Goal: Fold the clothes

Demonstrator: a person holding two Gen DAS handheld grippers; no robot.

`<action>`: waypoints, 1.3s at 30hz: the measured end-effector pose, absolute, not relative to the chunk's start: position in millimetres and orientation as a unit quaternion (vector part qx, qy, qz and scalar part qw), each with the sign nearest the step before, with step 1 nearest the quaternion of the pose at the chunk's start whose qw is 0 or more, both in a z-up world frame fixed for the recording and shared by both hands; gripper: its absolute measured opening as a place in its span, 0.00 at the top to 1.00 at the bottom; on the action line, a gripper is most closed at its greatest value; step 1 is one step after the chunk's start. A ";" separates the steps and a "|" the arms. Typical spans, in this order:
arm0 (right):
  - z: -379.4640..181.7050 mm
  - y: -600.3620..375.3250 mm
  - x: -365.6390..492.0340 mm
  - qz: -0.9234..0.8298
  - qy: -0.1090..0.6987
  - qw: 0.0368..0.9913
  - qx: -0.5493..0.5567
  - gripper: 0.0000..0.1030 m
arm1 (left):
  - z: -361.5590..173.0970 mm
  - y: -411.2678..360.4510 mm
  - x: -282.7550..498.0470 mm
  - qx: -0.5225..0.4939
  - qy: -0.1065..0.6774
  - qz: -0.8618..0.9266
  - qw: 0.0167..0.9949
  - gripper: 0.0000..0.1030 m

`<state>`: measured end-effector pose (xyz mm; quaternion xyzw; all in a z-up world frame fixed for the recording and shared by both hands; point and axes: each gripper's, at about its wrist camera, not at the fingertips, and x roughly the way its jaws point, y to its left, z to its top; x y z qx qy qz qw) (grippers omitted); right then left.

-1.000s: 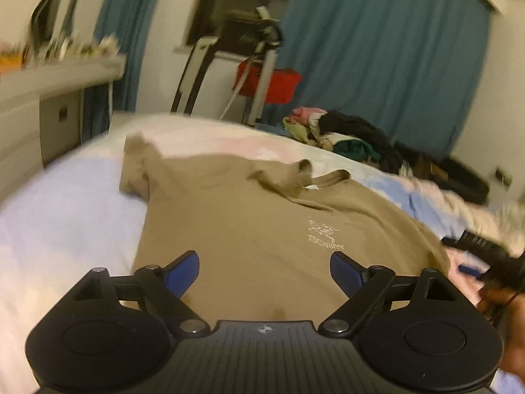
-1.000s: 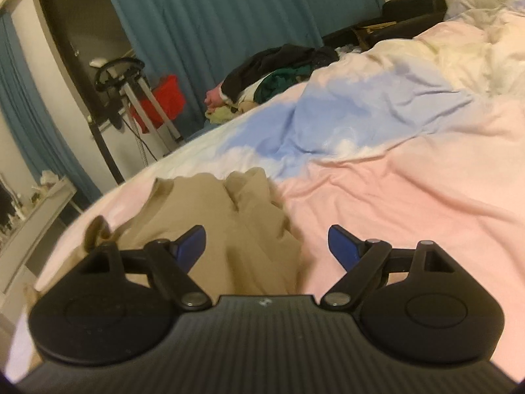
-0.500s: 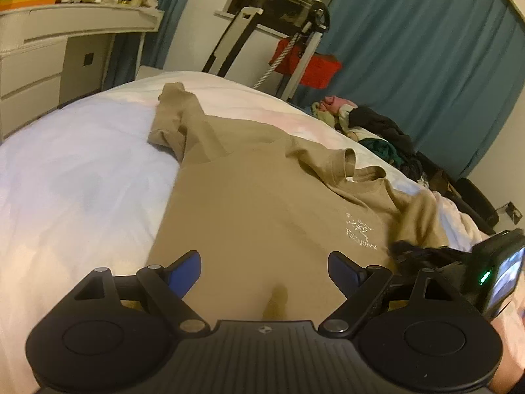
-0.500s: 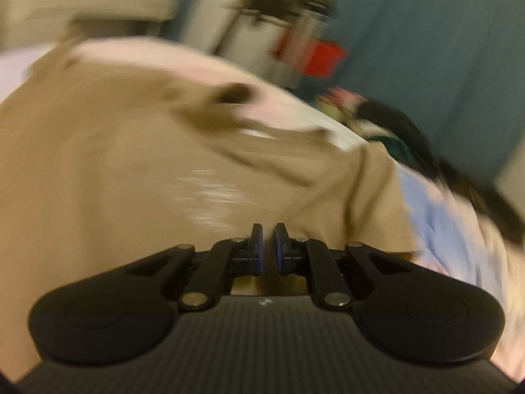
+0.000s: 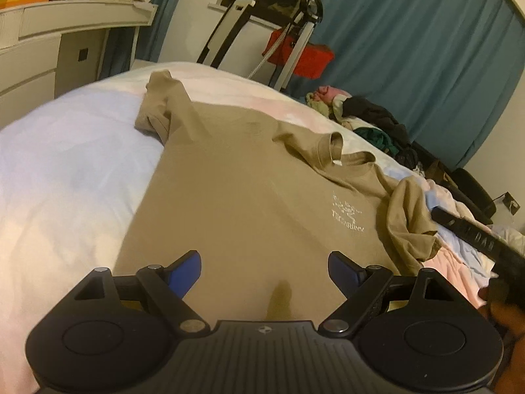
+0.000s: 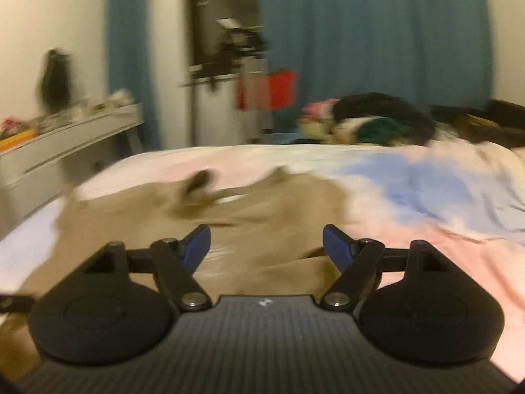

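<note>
A tan T-shirt (image 5: 249,197) lies spread on a bed (image 5: 59,170), with two open hand-held grippers above its near hem.

The right wrist view is motion-blurred, so the shirt's collar and folds there are hard to make out. The shirt's chest carries a small pale logo with lettering too soft to read for certain. Its far sleeve is bunched; the sleeve on the right is crumpled. The left hand-held gripper (image 5: 264,267) stands wide with nothing between its blue pads. The right hand-held gripper (image 6: 265,246) is opening, empty, over the shirt. Beyond the shirt lie a clothes pile (image 5: 367,118) and teal curtains (image 5: 410,42); a white dresser (image 5: 49,49) stands left of it.
</note>
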<state>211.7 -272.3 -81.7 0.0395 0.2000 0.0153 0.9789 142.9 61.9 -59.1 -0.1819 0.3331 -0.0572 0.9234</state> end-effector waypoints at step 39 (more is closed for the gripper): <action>-87.2 -428.2 305.1 -0.086 0.263 0.955 0.103 0.19 | -87.8 20.2 151.9 -0.076 0.331 -0.050 0.939 0.16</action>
